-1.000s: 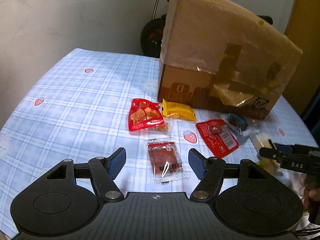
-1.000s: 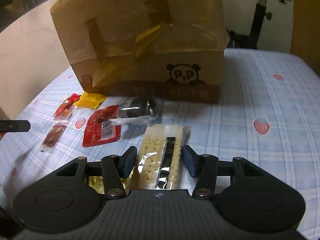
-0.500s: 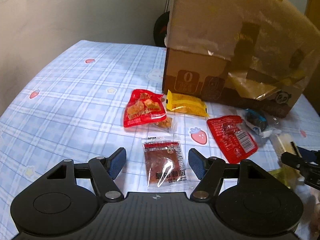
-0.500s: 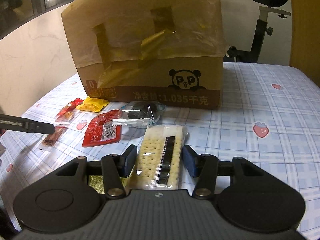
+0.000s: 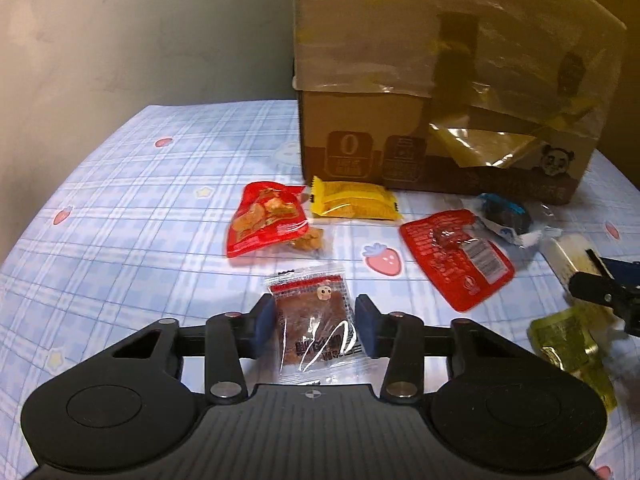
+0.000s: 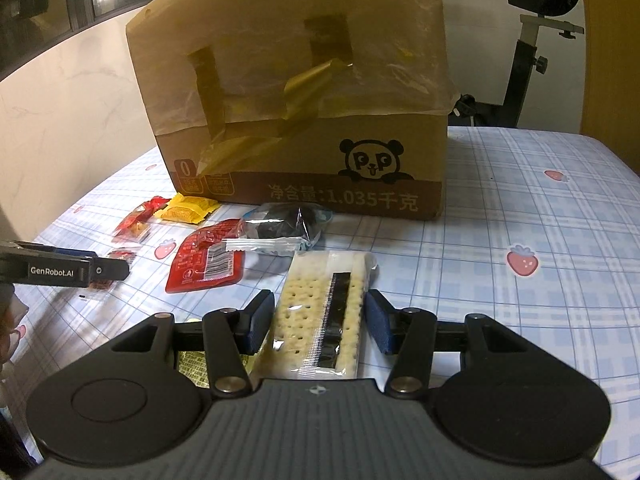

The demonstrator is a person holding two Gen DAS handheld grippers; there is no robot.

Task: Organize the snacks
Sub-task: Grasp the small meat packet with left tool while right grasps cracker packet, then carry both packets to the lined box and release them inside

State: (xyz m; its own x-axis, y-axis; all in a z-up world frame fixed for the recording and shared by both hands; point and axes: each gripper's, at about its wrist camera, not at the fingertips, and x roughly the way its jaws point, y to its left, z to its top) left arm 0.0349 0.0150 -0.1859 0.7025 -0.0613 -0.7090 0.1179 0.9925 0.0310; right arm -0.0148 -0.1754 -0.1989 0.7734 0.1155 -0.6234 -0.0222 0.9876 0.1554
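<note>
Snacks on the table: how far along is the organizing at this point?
Done: nothing visibly. The red pouch, yellow packet and the others lie loose before the cardboard box. In hand: the left gripper has just been closing its jaws around the brown jerky sachet, which lies flat on the cloth. The right gripper straddles the cracker pack, pads apart from it. Left: lifting both, then sorting every other packet.

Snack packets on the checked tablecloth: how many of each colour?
Red foil packets: 2
Yellow wrappers: 2
Clear packets showing brown jerky, a dark cake, pale crackers: 3
Total: 7
</note>
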